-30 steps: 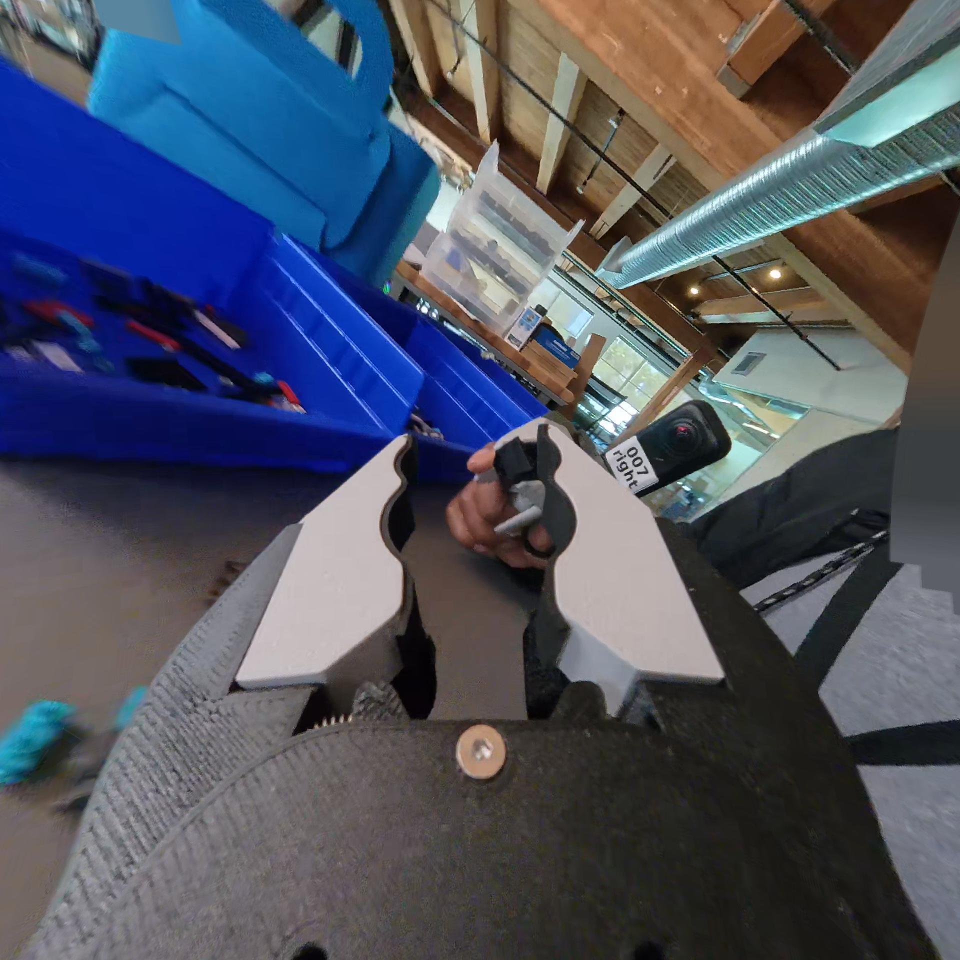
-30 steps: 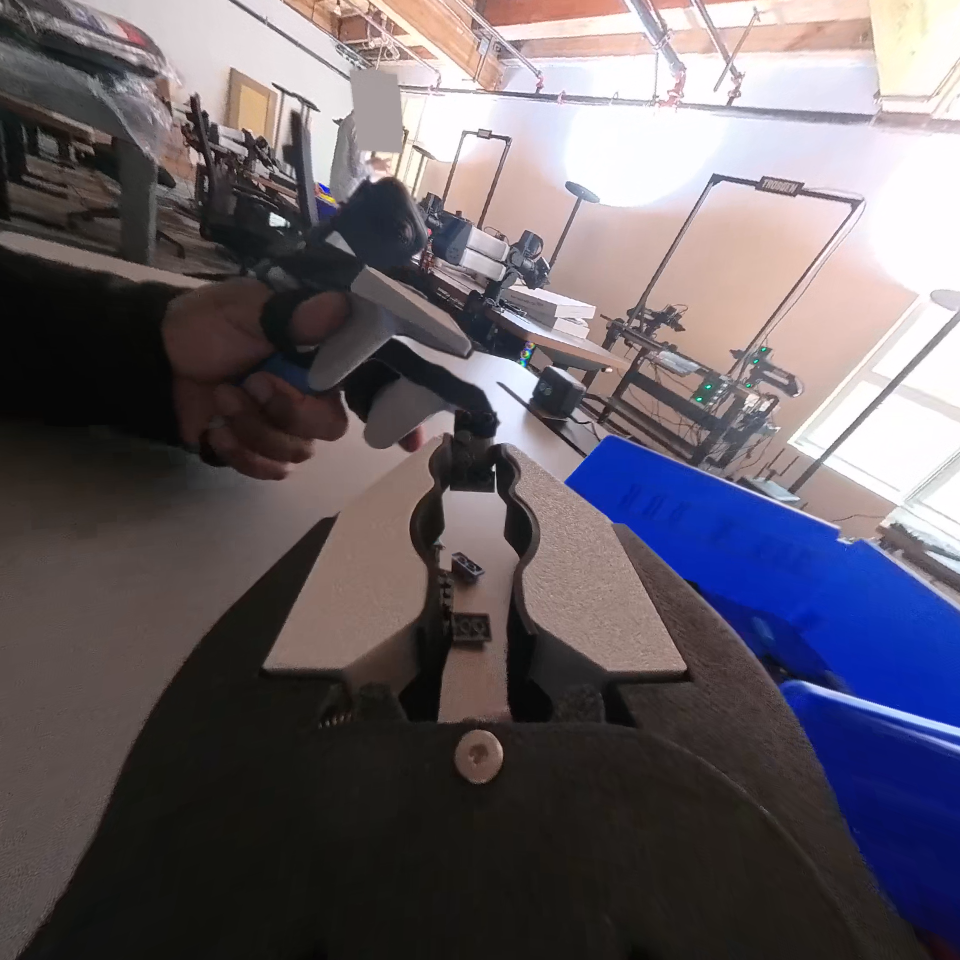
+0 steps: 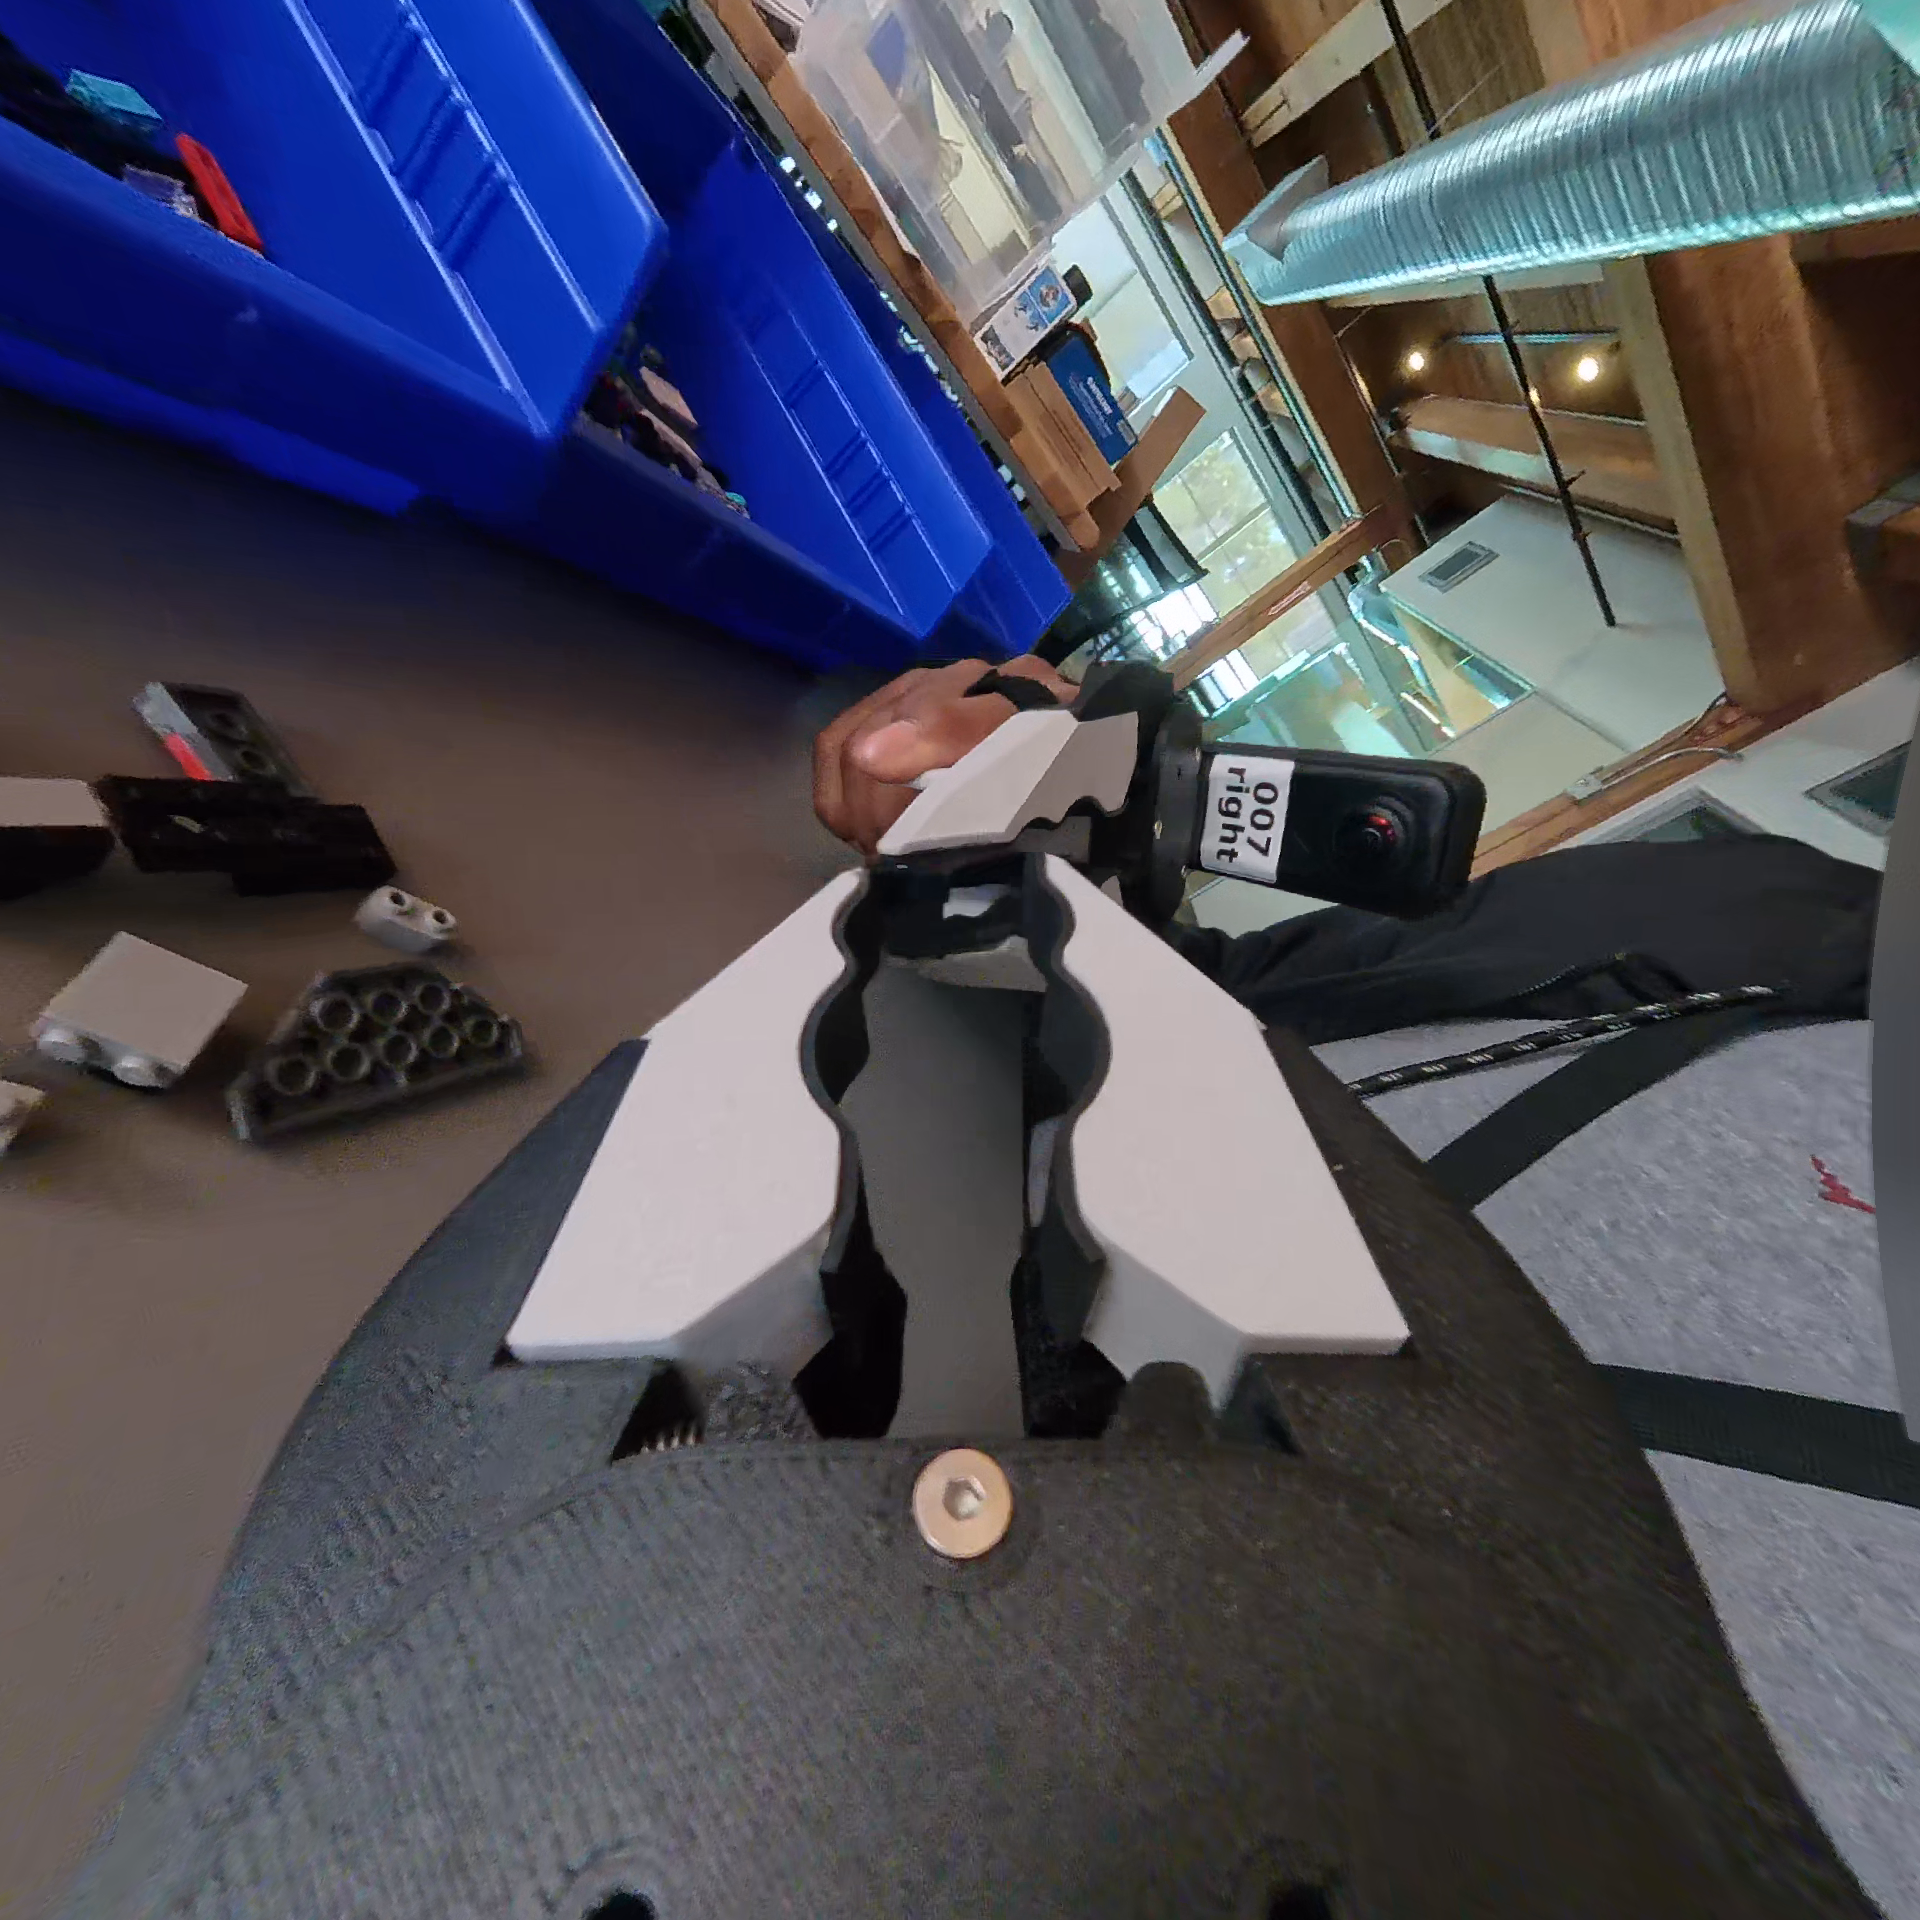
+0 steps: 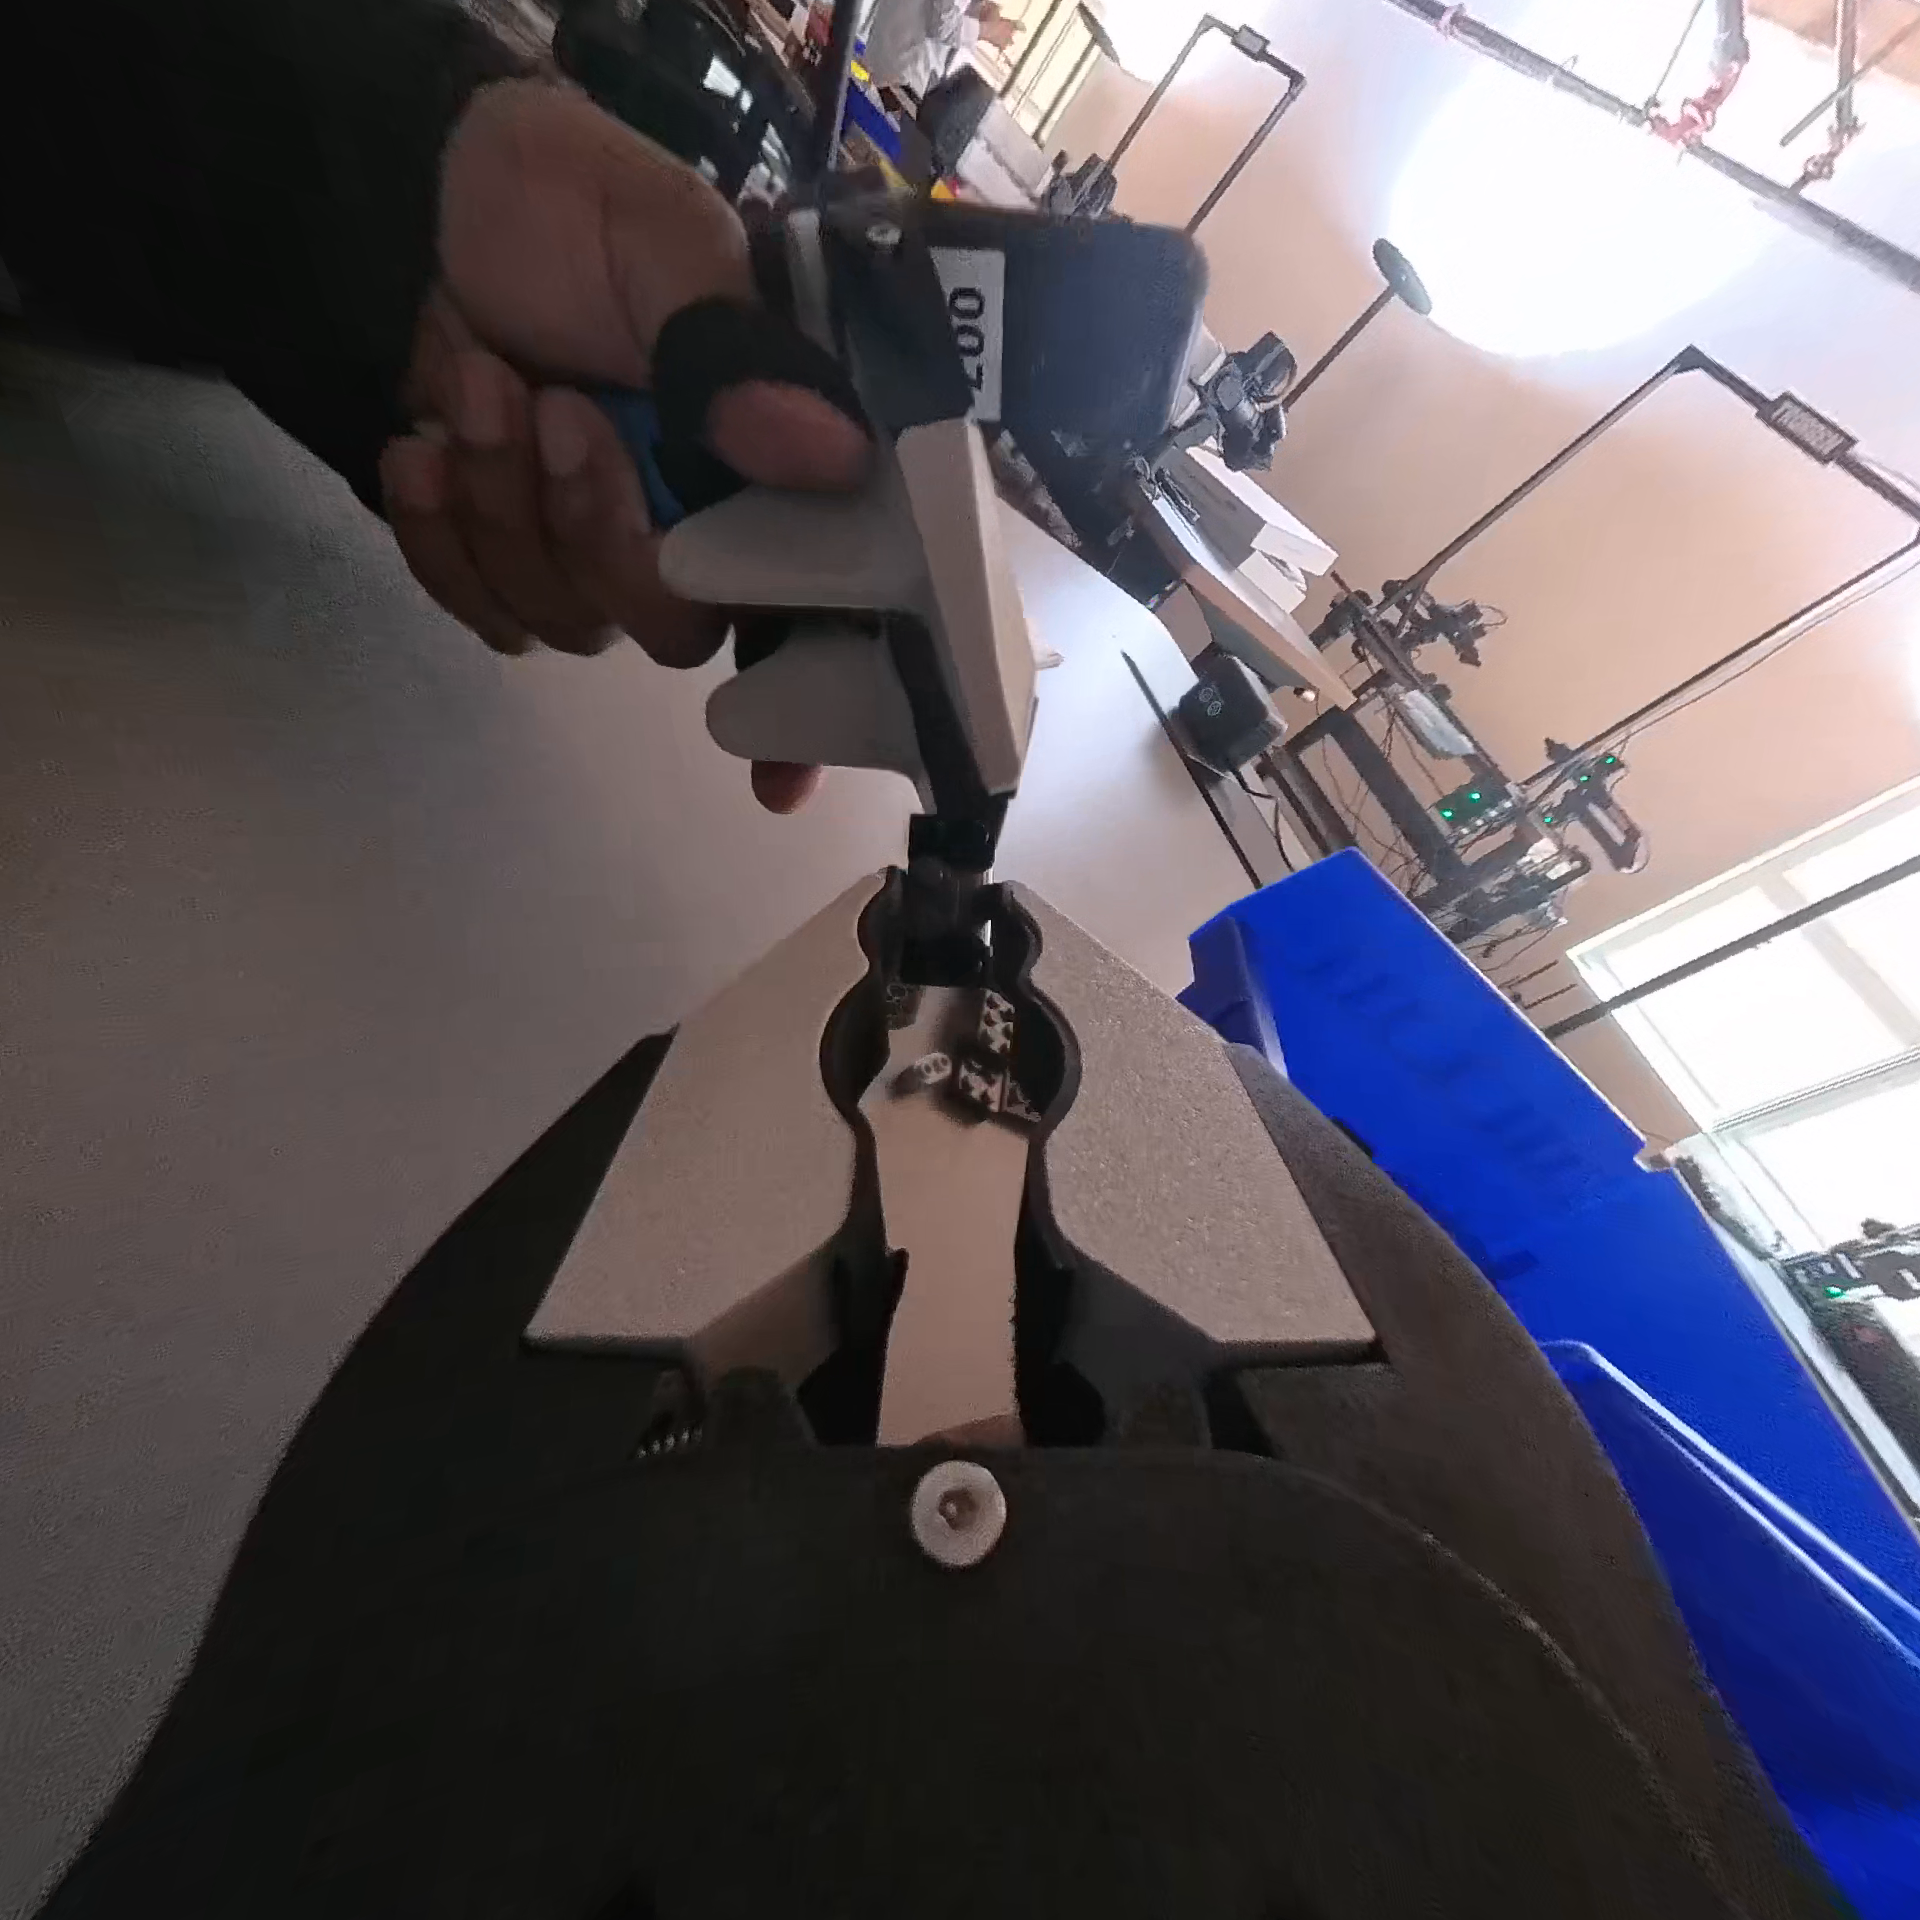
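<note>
My left gripper and right gripper meet tip to tip above the dark table. In the right wrist view my right gripper is shut on a small black brick piece. The left gripper, held by a hand, comes down from above and is shut on the black piece's upper part. In the left wrist view the right gripper crosses just beyond my fingertips, and the dark piece sits between them, mostly hidden.
Loose bricks lie on the table at the left: a black wedge plate, a grey tile, black bricks and a small grey piece. Blue bins stand behind. A dark sleeve reaches in from the right. Both grippers' tips are close together, under 4 cm apart. Left tips and right tips are each some 11 cm from the grey tile.
Both grippers have rolled and drawn closer together, now tip to tip on the black piece. The left gripper's jaws have narrowed. Loose bricks have come into the left wrist view.
</note>
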The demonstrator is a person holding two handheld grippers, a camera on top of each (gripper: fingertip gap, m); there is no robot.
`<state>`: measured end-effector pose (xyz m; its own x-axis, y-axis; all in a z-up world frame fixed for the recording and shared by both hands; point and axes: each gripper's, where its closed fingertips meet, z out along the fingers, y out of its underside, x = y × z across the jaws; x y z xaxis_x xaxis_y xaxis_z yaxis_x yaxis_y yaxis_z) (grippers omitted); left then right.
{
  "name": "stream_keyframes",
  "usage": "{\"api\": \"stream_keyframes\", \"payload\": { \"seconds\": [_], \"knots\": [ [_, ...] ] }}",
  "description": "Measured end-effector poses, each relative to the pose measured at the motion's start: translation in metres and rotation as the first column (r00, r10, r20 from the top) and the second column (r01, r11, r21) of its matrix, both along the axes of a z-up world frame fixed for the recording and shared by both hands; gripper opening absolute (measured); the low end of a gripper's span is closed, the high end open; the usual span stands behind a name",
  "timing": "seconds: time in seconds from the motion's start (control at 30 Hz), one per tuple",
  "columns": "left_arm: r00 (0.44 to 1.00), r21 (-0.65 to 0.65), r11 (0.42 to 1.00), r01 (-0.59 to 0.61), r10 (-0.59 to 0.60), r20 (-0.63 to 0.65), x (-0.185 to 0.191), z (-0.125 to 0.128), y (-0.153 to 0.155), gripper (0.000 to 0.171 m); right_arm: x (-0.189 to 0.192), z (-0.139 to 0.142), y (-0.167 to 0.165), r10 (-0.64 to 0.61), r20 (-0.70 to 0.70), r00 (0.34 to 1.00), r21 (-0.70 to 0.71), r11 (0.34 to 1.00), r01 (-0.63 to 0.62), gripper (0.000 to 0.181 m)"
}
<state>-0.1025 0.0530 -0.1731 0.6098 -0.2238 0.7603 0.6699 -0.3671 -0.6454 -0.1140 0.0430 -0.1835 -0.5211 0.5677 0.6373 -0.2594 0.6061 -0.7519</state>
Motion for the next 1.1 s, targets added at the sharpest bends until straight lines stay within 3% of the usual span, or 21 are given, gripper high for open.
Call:
{"api": "stream_keyframes", "payload": {
  "seconds": [0.3, 0.7, 1.0, 1.1],
  "knots": [
    [0.995, -0.017, 0.998, -0.058, 0.057, -0.087, 0.009, -0.013, -0.012, 0.014, 0.014, -0.007, -0.013, -0.019, -0.102, 0.995, 0.101, 0.994, 0.029, 0.017],
    [0.993, 0.021, 1.000, 0.012, -0.010, -0.117, 0.005, -0.013, -0.002, 0.014, 0.009, -0.006, -0.002, -0.066, -0.104, 0.992, 0.068, 0.995, 0.073, 0.017],
    [0.959, 0.059, 0.993, -0.102, 0.114, -0.260, -0.012, -0.016, 0.000, 0.013, -0.014, -0.015, 0.007, -0.237, -0.135, 0.962, 0.158, 0.953, 0.257, 0.019],
    [0.942, 0.061, 0.989, -0.132, 0.144, -0.302, -0.014, -0.017, 0.000, 0.013, -0.017, -0.017, 0.008, -0.242, -0.125, 0.962, 0.163, 0.952, 0.260, 0.019]
  ]
}}
